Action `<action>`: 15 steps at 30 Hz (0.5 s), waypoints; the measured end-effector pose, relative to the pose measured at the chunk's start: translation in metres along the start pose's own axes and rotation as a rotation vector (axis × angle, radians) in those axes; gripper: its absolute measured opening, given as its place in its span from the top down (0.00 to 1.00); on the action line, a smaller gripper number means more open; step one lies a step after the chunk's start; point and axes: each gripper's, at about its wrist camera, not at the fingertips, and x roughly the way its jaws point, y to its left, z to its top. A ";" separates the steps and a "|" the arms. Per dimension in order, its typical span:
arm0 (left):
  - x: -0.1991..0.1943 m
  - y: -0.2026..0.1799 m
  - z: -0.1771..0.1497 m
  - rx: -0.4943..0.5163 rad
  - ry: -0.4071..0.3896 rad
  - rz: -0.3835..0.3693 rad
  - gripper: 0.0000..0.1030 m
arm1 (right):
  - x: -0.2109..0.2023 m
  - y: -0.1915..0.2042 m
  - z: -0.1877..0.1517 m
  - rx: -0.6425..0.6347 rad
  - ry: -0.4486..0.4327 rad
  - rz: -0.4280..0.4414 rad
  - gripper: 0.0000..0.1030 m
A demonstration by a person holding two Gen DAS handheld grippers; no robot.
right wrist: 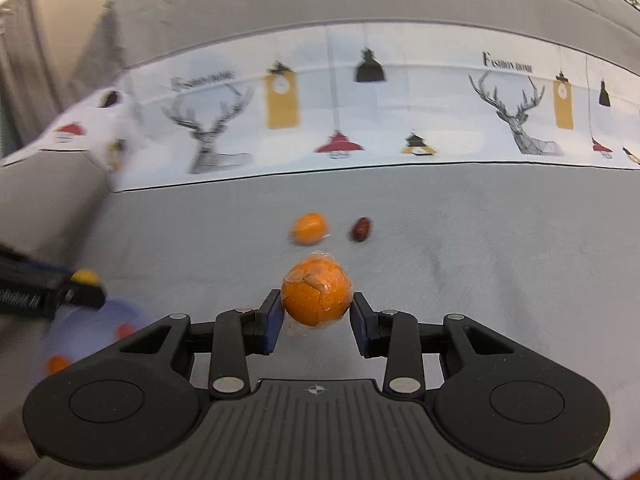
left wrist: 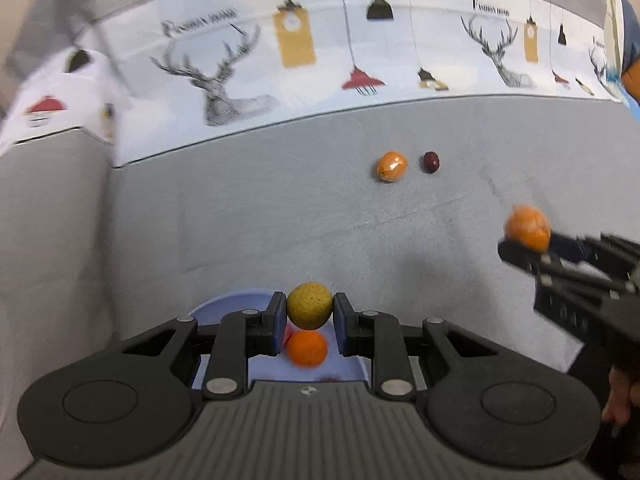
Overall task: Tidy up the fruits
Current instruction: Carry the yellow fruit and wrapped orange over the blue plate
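My left gripper [left wrist: 310,312] is shut on a yellow-green round fruit [left wrist: 310,305], held above a pale blue bowl [left wrist: 224,304] that has an orange fruit [left wrist: 307,349] in it. My right gripper [right wrist: 317,314] is shut on a wrapped orange [right wrist: 317,295], lifted off the grey cloth. In the left wrist view the right gripper [left wrist: 520,246] shows at the right edge with that orange [left wrist: 528,227]. A small wrapped orange fruit [left wrist: 391,166] [right wrist: 309,228] and a dark red date [left wrist: 431,162] [right wrist: 361,229] lie side by side on the cloth farther off.
A white printed cloth band [left wrist: 320,72] with deer and lamps runs across the back, grey fabric behind it. The blue bowl [right wrist: 80,332] shows blurred at lower left in the right wrist view, under the left gripper [right wrist: 84,288]. A hand [left wrist: 622,396] holds the right gripper.
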 end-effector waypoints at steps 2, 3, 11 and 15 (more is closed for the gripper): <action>-0.022 0.002 -0.012 -0.015 -0.003 0.021 0.74 | -0.025 0.011 -0.007 -0.015 -0.009 0.023 0.63; -0.031 0.003 -0.018 -0.026 -0.001 0.025 0.74 | -0.035 0.015 -0.010 -0.021 -0.012 0.033 0.63; -0.090 0.013 -0.077 -0.071 -0.008 0.050 0.74 | -0.109 0.048 -0.041 -0.054 -0.014 0.100 0.63; -0.109 0.016 -0.100 -0.086 -0.028 0.056 0.74 | -0.135 0.063 -0.058 -0.089 -0.019 0.125 0.63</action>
